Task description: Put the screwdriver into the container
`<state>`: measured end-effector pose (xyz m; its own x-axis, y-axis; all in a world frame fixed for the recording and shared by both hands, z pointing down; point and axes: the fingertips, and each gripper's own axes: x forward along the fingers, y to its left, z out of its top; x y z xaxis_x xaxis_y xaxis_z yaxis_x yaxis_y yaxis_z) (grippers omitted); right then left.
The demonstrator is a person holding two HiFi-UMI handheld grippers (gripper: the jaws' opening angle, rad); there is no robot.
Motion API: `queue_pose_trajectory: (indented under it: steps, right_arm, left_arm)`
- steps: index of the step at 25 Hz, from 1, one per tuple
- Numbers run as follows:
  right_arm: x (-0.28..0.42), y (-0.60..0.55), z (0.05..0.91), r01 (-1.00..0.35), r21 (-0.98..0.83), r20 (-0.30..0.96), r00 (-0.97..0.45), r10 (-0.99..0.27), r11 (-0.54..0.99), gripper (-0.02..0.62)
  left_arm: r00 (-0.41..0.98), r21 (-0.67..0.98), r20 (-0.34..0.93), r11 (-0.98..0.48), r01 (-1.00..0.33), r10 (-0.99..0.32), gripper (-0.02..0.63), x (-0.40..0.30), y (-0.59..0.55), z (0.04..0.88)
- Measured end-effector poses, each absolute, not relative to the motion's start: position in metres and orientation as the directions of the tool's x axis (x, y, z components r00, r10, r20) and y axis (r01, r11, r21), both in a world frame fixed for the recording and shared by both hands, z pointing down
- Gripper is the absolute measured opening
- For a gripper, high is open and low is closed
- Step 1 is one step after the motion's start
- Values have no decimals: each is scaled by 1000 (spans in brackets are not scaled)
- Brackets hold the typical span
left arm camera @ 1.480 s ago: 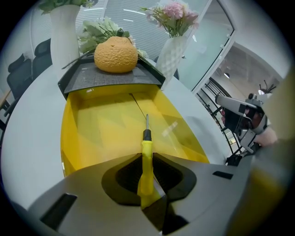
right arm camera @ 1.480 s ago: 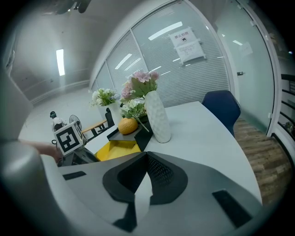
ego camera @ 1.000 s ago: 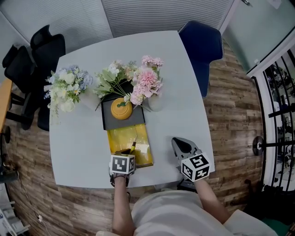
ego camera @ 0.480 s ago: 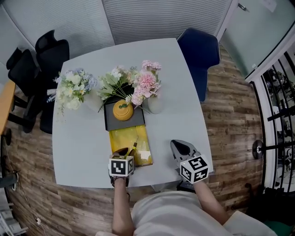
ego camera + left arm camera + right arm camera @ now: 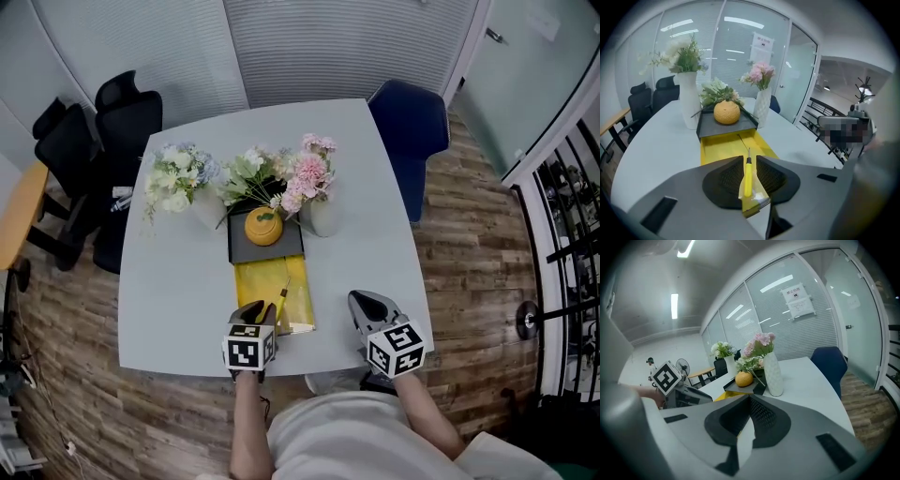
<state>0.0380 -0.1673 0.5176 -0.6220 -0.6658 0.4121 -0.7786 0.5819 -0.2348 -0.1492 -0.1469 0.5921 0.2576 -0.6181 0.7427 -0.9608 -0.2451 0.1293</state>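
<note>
**Inspector:** State of the left gripper?

**Assistant:** The left gripper point(image 5: 253, 311) sits at the near edge of the worktop point(image 5: 178, 300), at the near end of the yellow container point(image 5: 258, 281). Its jaws are closing with the screwdriver point(image 5: 748, 177) showing between them. A narrow gap shows beside the handle, so the pads do not press on it.

**Inspector:** Position of the screwdriver?

**Assistant:** Its yellow handle is toward the gripper and its metal tip points away along the container. In the head view it lies over the container's near right part.

**Inspector:** Right gripper?

**Assistant:** The right gripper point(image 5: 750, 399) is to the right of the container, apart from it. Its jaws are together with nothing between them.

**Inspector:** Surroundings?

**Assistant:** A dark tray point(image 5: 281, 253) abuts the container's far end and carries an orange round object point(image 5: 263, 226). A tall white vase point(image 5: 688, 103) stands left of the tray, and a vase with pink flowers point(image 5: 762, 108) stands right of it.
</note>
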Motion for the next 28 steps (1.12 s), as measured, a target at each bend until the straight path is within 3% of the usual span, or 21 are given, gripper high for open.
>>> queue_pose_trajectory:
  steps: [5,10,13,28]
  right_arm:
    - [33,-155,506,-768,-219,389,-634,-668,602,15]
    - [27,-148,495,-758,-207,364,-647,-670,619,15]
    - [25,-145,489,-754,-201,354,-652,-671,626,15]
    - [18,-133,482,-738,-184,335,-668,-664,650,15]
  left_arm:
    - [269,128,651,-247,-961,-710,53,-148,-141,556]
    - [377,308,453,-255,-917,-808,18,-142,-138,512]
    - [391,330,385,-271,-904,-836,11,-141,-134,494]
    - [395,346,331,-279,-896,-857,5,-143,-119,483]
